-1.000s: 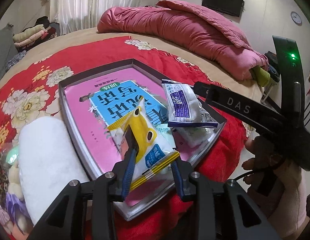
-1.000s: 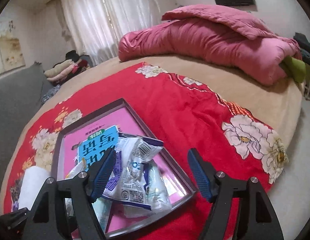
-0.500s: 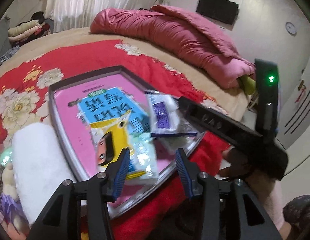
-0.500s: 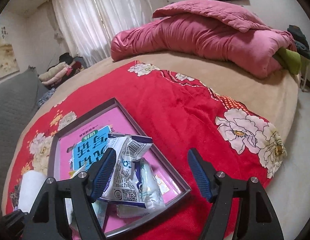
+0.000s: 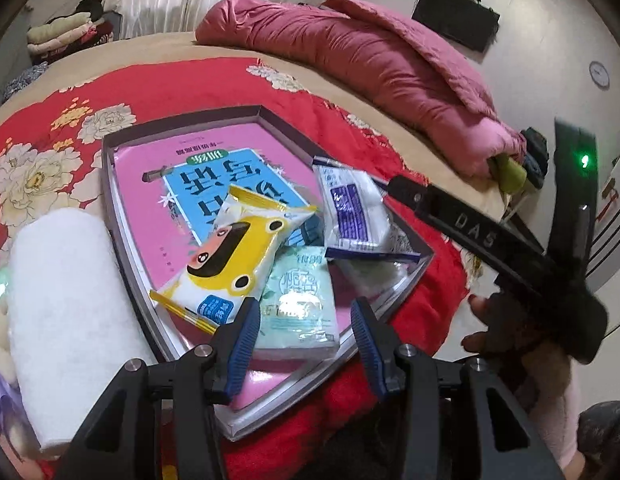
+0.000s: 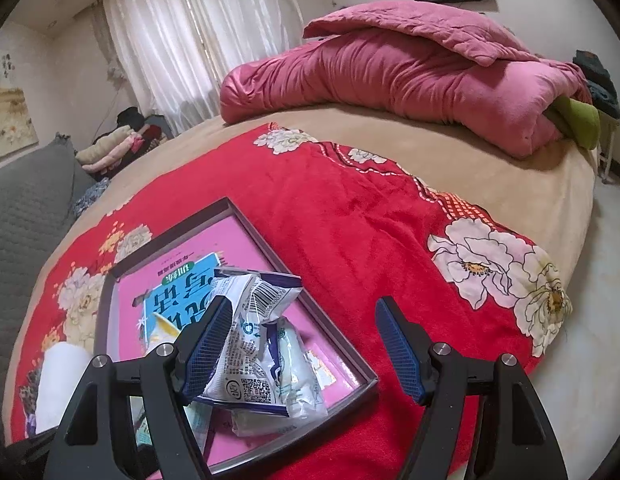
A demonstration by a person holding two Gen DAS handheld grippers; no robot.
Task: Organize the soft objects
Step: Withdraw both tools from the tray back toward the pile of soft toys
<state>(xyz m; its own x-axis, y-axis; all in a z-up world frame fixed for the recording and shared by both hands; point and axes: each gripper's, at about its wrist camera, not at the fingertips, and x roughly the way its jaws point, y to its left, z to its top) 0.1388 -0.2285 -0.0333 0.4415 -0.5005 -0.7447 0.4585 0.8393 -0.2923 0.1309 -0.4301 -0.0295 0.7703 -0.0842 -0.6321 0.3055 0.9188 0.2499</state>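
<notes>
**Packets piled in the tray on the bed**

Red flowered blanket (image 5: 214,92) covers the bed, with a grey tray (image 5: 110,184) on it. Left claw (image 5: 306,344) has just been opening, spread, gripping nothing; yellow packet (image 5: 234,264) and mint tissue pack (image 5: 298,300) lie in the tray beyond it. Right claw (image 6: 306,344) hangs wide apart over the white-and-purple packet (image 6: 246,344), not pinching it

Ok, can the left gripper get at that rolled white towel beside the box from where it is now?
Probably yes. The white towel lies on the red blanket left of the box, uncovered. The left gripper is open and empty over the green pack; it only needs to swing left.
</notes>
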